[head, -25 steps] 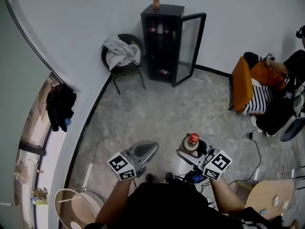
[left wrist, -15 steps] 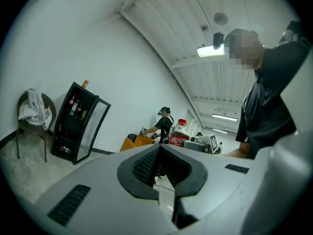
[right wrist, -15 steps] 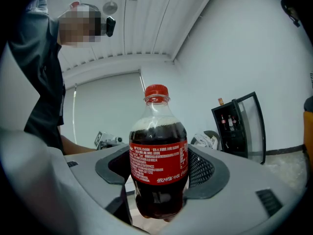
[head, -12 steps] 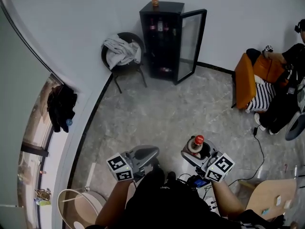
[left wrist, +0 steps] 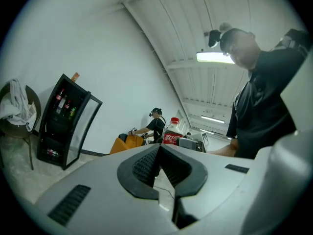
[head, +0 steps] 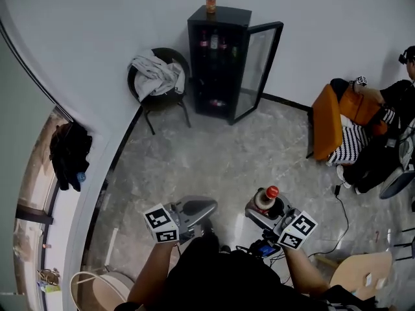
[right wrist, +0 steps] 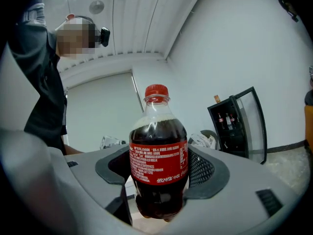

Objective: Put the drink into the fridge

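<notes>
Both tools are clenched, the right tool (head: 262, 208) on the upright drink (right wrist: 158, 155), the left tool (head: 206, 206) on nothing; keep the drink vertical as you approach the open fridge (head: 219, 16) well ahead of them.

The bottle (right wrist: 158, 153) has red cap and label, the fridge (head: 231, 15) is black.

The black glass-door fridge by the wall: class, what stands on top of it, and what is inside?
On the black fridge stands one small orange-brown can. Inside, several bottles line the upper shelf; the dark lower shelves cannot be made out clearly.
</notes>
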Demonstrator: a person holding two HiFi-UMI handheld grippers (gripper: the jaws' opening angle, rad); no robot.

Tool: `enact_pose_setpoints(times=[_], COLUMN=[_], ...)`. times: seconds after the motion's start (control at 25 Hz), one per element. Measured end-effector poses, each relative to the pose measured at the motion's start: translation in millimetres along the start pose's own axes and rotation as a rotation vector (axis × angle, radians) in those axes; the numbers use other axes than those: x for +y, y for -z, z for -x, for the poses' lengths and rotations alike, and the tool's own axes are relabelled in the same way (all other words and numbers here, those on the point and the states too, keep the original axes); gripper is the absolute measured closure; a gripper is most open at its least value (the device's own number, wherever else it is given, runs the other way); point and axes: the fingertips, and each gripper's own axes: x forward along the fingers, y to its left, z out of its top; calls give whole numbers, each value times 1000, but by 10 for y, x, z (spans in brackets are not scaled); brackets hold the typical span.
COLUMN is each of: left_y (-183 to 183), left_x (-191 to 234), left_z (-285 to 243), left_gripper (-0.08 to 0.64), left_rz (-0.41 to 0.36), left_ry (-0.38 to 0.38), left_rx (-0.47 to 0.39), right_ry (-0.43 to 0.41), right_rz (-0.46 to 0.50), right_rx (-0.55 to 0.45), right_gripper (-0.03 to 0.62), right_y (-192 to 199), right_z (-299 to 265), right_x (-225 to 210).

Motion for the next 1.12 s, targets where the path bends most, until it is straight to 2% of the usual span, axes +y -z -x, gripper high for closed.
enact_pose_setpoints(times=[0.2,0.44,0.56,0.76,1.0,1.12], left_y=[-300,-538,-653,-748,-1075,-1300], left_x=[521,1047,1295,1760,2418,2677], left_z=[92,51,-33,-242,-494,-675], left_gripper=[549,549,549,549,549,549], left_rz=[-9,-27,-5,15,31,30], left_ry=[29,35,-7,-81,-213,-259], left_rx=[4,-27,-57,-32,-55,-98], right_ry=[17,42,20,-52,-159,-232], right_rz=[51,97,109,56,79,105], right_rx=[15,39,47,26,73,83], right_gripper=[267,268,268,268,268,268], right_y=[-258,-457,-559,-725,-929,-1065], right_z=[-539,-881,-1084,-1503,-2043,-2254], right_x=[-190,-525,-736,-1266,-1936,-2202])
